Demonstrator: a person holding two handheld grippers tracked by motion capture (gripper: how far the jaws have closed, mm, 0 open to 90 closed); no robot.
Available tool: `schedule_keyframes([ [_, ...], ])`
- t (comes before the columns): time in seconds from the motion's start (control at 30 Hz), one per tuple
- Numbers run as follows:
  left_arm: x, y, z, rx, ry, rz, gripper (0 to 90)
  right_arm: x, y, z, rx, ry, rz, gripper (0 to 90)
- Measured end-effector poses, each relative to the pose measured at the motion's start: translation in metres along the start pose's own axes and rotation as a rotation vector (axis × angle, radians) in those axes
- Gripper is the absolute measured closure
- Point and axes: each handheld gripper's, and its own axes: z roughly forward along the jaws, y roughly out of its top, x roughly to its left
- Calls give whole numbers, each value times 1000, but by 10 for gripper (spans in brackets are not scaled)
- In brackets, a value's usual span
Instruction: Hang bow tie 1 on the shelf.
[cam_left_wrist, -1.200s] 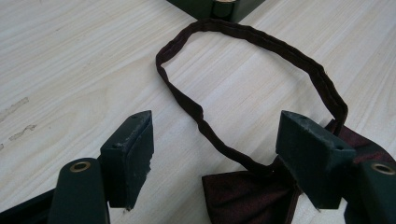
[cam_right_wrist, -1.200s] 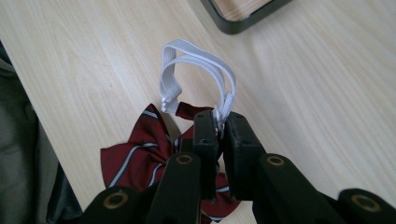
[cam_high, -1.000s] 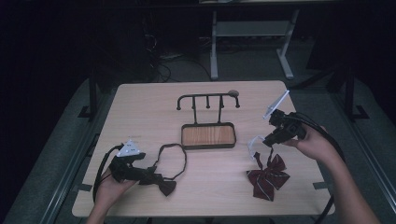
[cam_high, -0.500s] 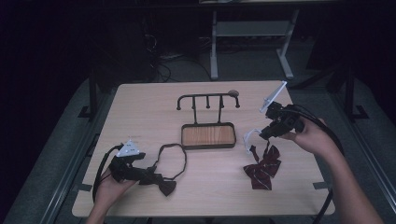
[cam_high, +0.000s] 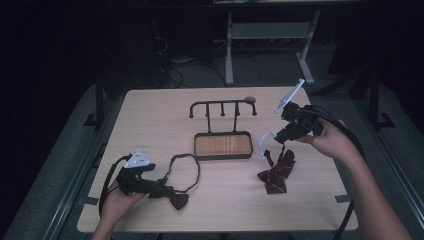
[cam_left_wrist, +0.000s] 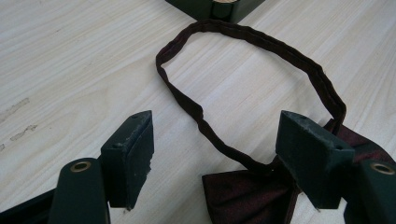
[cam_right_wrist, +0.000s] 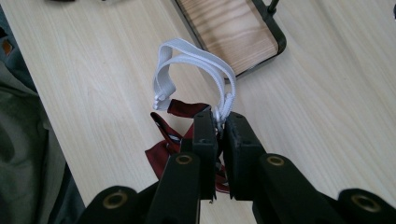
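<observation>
Dark room, with a pale wood-grain table (cam_high: 220, 205) lit at its centre; grey metal stand legs (cam_high: 230, 55) behind it.

Item: small rack (cam_high: 222, 106) with a black hooked bar over a wooden-bottomed black tray (cam_high: 223, 145), standing at mid-table.

Item: dark maroon bow tie (cam_left_wrist: 252, 196), lying flat on the table near the front left edge. Its thin fabric neck band (cam_left_wrist: 261, 42) forms a closed loop on the wood, the far end of the loop reaching close to the tray's corner.

Item: left gripper (cam_left_wrist: 219, 154), held low in the person's left hand (cam_high: 117, 202). Jaws stand wide apart, one on each side of the bow's knot and band; in the left gripper view the pads press on nothing, though whether the right-hand jaw brushes the bow's edge cannot be told.

Item: second bow tie, maroon with light stripes (cam_high: 276, 172), right of the tray. It hangs from a white elastic strap (cam_right_wrist: 196, 70), its lower part touching or just above the table.

Item: right gripper (cam_right_wrist: 218, 123), held in the person's right hand (cam_high: 332, 142) above the table's right side, tilted down toward the tray. Jaws closed tight, pinching the white strap at its clasp; the strap arches up in a loop beyond the jaw tips, with the striped tie below.
</observation>
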Motion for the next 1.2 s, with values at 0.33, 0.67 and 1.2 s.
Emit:
schedule_keyframes([
  [0.33,0,0,0,1,-2,1,284,-5,9,-2,0,-2,2,831],
  [0.67,0,0,0,2,-1,3,284,-7,16,-5,-3,-9,1,831],
  [1.2,-1,0,0,2,-5,-2,284,-11,31,-8,-12,-7,-2,831],
])
